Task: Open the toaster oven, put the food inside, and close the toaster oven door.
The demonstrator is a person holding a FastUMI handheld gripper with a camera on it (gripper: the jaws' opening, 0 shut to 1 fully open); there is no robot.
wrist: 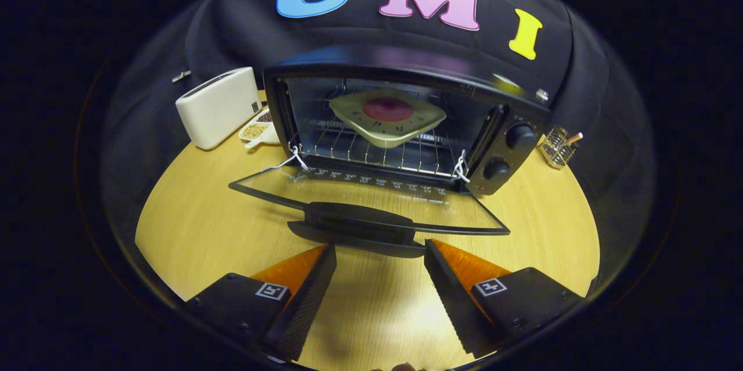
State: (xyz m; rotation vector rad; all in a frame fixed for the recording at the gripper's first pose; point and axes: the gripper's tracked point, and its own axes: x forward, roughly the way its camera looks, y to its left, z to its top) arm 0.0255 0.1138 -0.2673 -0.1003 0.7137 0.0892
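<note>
Black toaster oven [406,121] standing open on pale wooden table [191,231], glass door [371,197] dropped flat toward gripper [380,258]. Inside on wire rack [371,153]: cream square plate [388,118] bearing round red food [388,109]. Fingers spread wide, empty, tips flanking door's black handle [360,224]. White toaster [217,107] left of oven.

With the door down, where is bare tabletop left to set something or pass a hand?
Bare table lies left of the open door, in front of the toaster, and right of the door, below the oven knobs toward the wire holder. Also bare between the open gripper fingers. Crowded: the toaster, small dish and oven sit close together.
</note>
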